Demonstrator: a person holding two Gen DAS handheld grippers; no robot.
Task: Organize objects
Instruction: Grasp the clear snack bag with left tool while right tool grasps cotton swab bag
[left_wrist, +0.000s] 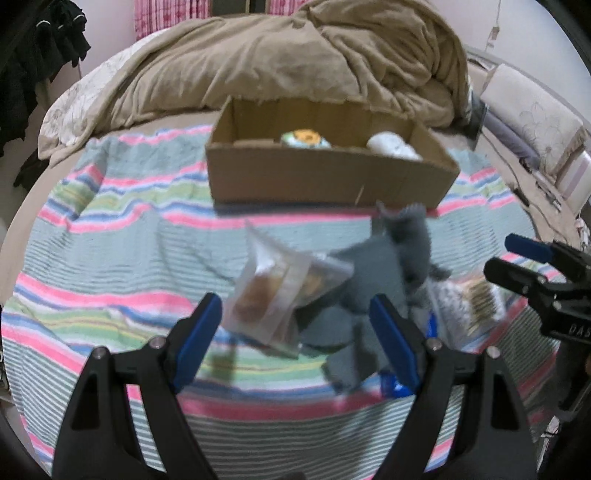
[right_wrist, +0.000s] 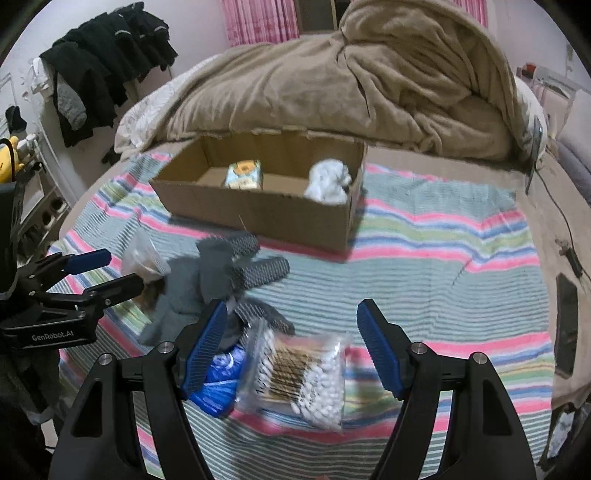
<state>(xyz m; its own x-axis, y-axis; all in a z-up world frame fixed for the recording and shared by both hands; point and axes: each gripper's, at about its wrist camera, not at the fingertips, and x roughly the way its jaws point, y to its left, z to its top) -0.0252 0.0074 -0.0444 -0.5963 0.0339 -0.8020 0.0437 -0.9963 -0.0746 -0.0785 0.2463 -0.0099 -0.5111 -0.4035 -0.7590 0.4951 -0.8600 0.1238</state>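
An open cardboard box (left_wrist: 325, 177) (right_wrist: 258, 210) sits on the striped blanket and holds a small printed pack (right_wrist: 243, 174) and a white bundle (right_wrist: 328, 181). In front of it lie a clear bag of snacks (left_wrist: 273, 291), grey gloves (left_wrist: 388, 273) (right_wrist: 214, 280), a bag of cotton swabs (right_wrist: 306, 376) and a blue packet (right_wrist: 218, 384). My left gripper (left_wrist: 295, 339) is open, its jaws either side of the snack bag and a glove. My right gripper (right_wrist: 291, 343) is open above the cotton swab bag.
A crumpled tan duvet (left_wrist: 295, 59) is heaped behind the box. The striped blanket (right_wrist: 443, 258) covers the bed. Dark clothes (right_wrist: 103, 66) hang at the left. A phone and cable (right_wrist: 567, 325) lie at the right edge.
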